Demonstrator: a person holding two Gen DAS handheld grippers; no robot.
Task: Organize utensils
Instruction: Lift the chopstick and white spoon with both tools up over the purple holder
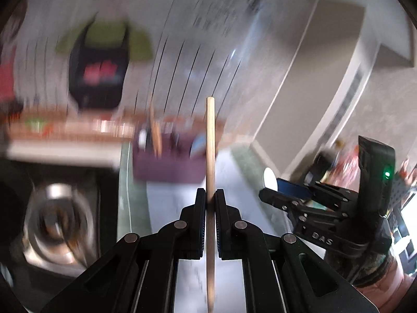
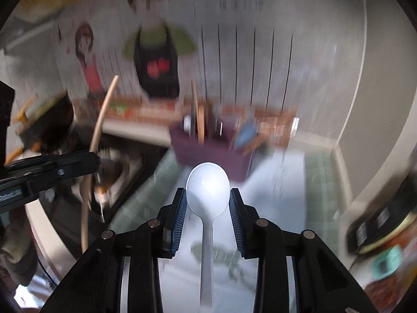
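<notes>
The left gripper (image 1: 210,208) is clamping a wooden stick (image 1: 210,156) and the right gripper (image 2: 208,203) is pinching a white spoon (image 2: 208,190) by its rounded bowl, so the spoon is risking slipping out before reaching the purple bin (image 2: 211,154).

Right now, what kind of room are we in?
Probably a home kitchen: a purple utensil caddy stands on the counter, a stove burner sits beside it, and cartoon cook figures decorate the wall behind.

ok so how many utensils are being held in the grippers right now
2. A wooden stick is clamped in the left gripper, and a white plastic spoon sits between the right gripper's pads. More utensils stand in the purple holder, too blurred to count.
</notes>
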